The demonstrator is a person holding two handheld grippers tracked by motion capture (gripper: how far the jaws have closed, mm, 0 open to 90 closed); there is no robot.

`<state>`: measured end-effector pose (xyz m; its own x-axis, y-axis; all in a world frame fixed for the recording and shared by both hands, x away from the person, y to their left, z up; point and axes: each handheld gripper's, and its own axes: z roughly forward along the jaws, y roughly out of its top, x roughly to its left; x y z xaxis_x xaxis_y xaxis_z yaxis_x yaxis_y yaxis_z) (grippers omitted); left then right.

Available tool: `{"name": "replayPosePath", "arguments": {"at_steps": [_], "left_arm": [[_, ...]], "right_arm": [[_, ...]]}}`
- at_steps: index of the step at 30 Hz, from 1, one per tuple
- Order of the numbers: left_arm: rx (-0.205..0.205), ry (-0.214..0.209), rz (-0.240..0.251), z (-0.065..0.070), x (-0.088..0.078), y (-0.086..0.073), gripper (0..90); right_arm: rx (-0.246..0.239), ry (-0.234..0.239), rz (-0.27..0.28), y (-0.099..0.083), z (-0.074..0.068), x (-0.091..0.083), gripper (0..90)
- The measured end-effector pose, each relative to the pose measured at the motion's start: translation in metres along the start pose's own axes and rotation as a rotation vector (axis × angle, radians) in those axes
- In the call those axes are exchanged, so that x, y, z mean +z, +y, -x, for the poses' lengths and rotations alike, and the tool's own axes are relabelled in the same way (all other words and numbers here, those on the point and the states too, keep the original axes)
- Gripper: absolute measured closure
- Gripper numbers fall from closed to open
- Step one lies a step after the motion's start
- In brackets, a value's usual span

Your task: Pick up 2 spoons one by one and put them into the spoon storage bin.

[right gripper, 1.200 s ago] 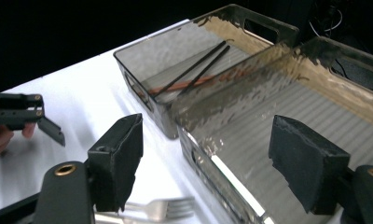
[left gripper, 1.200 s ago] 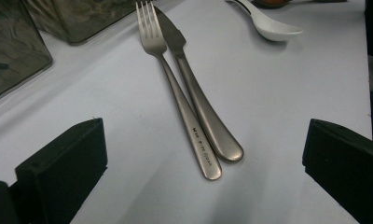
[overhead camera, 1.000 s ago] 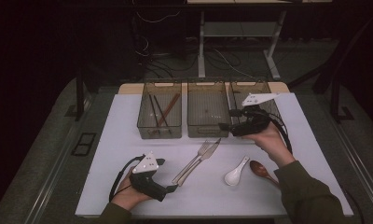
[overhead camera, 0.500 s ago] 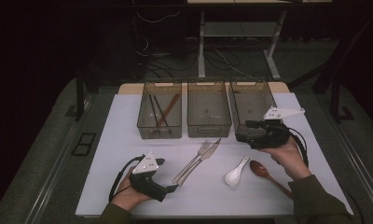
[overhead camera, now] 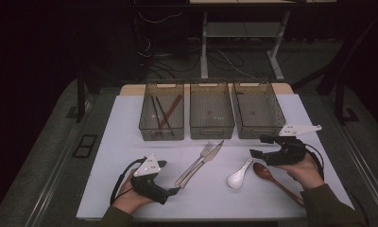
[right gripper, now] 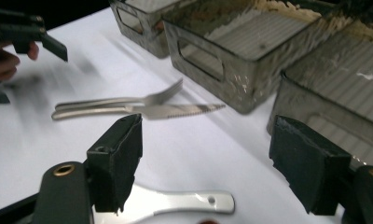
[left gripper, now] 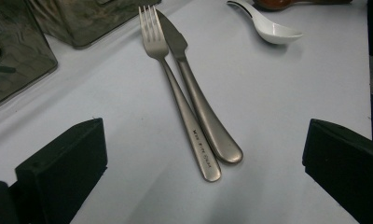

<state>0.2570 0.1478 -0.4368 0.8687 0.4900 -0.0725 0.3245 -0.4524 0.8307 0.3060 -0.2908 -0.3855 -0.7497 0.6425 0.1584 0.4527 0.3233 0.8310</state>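
White ceramic spoon (overhead camera: 237, 176) lies on the table (overhead camera: 121, 142) beside the wooden spoon (overhead camera: 272, 178), directly beneath my right gripper (overhead camera: 259, 146), jaws apart and empty. My left gripper (overhead camera: 170, 191) rests released, facing fork (left gripper: 173, 79) and knife (left gripper: 198, 100).

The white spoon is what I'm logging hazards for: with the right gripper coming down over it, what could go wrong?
The white spoon lies right beside the wooden spoon, so the right gripper, jaws open, could nudge or catch both. Its handle lies flat on the table, so the jaws may slip off.
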Motion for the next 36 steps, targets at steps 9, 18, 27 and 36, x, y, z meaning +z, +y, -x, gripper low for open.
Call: {"name": "replayPosePath", "arguments": {"at_steps": [9, 18, 27, 36], "left_arm": [[-0.002, 0.001, -0.001, 0.000, -0.001, -0.001, 0.0], [-0.001, 0.007, -0.002, 0.000, -0.002, -0.001, 0.0], [0.001, 0.004, -0.003, 0.000, -0.002, -0.002, 0.0], [0.002, 0.000, -0.007, 0.000, -0.001, -0.002, 0.0]], "right_arm": [[0.020, -0.015, -0.009, -0.023, 0.001, -0.014, 25.2], [0.041, -0.040, -0.054, -0.047, 0.003, -0.022, 25.3], [0.046, -0.044, -0.122, -0.057, 0.006, -0.015, 28.3], [0.038, -0.047, -0.194, -0.061, 0.005, -0.002, 35.8]]}}
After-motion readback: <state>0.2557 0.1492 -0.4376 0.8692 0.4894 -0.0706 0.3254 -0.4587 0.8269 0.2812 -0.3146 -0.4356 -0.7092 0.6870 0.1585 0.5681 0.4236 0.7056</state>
